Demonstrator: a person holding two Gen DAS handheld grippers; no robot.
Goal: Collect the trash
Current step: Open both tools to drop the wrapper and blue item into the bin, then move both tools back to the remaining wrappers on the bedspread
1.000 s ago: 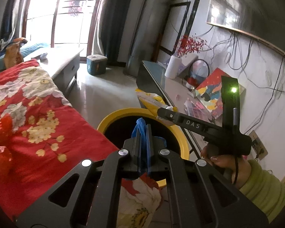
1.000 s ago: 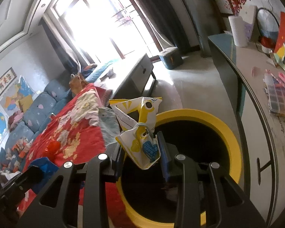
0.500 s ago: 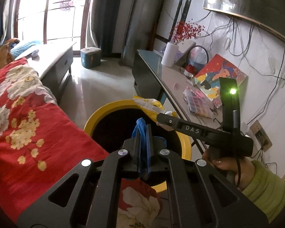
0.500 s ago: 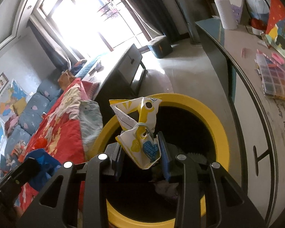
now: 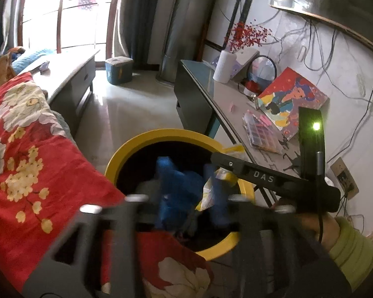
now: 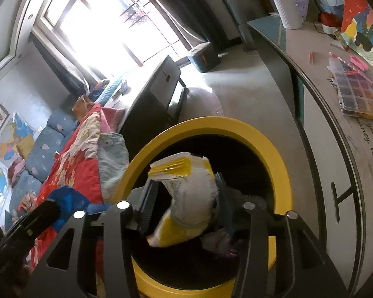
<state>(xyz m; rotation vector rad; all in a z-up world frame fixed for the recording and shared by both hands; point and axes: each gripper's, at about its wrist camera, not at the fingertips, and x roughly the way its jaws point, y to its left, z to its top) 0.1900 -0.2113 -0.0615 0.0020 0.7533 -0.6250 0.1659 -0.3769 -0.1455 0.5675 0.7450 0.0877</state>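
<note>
Though blurred — yellow wrapper [image 6: 184, 198] upright, top upward

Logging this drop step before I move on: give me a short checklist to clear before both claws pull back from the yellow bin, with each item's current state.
1. Left claw over the bin mouth: ok.
2. Left claw, just opening, free of the blue trash: cannot tell, blurred.
3. Right claw over the bin mouth: ok.
4. Yellow-and-white wrapper clear of the right claw, just opening: not ok, it sits between the fingers.
5. Wrapper above the opening, not the rim: ok.
</note>
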